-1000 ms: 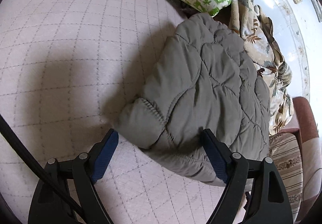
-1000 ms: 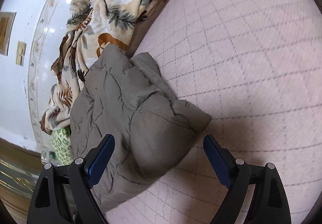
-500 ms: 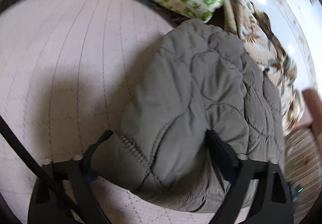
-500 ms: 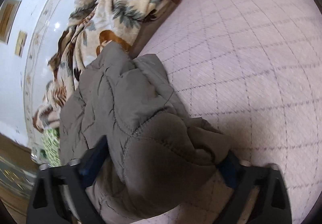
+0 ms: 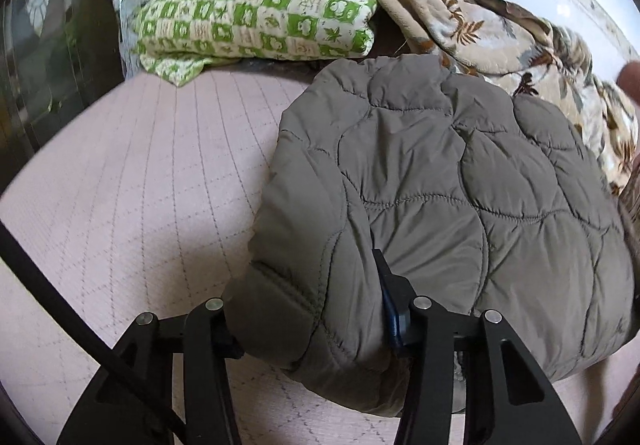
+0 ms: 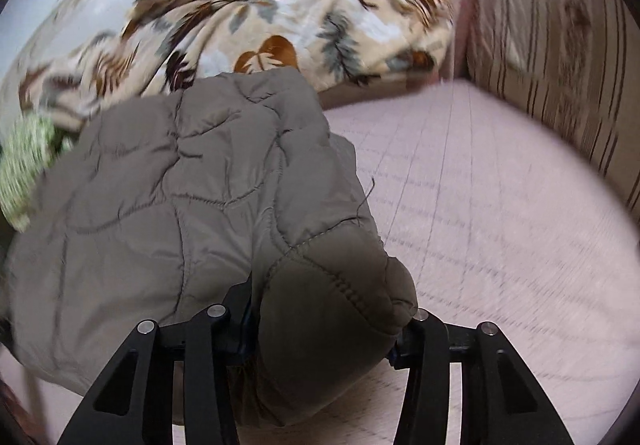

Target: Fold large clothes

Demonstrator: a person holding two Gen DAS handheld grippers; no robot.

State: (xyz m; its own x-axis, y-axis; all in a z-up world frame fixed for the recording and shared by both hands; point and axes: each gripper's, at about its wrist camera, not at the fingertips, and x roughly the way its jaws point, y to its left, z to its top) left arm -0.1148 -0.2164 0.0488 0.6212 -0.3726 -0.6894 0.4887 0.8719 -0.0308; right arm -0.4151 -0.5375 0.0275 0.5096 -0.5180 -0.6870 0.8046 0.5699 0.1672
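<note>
A folded grey-olive quilted jacket [image 5: 460, 181] lies on the pink quilted mattress [image 5: 132, 185]. My left gripper [image 5: 310, 315] is shut on the jacket's near left corner, with the padded fabric bulging between the black fingers [image 5: 390, 297]. In the right wrist view the same jacket [image 6: 172, 197] fills the left half, and my right gripper [image 6: 322, 329] is shut on its near right corner. Both held corners are at the jacket's near edge, and the bundle looks slightly raised off the mattress [image 6: 500, 225].
A green-and-cream checked pillow [image 5: 256, 17] lies at the far left edge. A beige leaf-print blanket [image 5: 500, 21] [image 6: 280, 29] is heaped along the white wall behind the jacket. A striped brown cushion [image 6: 560, 45] stands at the right.
Both grippers moved forward onto the jacket's near corners and closed on them from wide open. The views have tilted up and the jacket now sits nearer the cameras.
</note>
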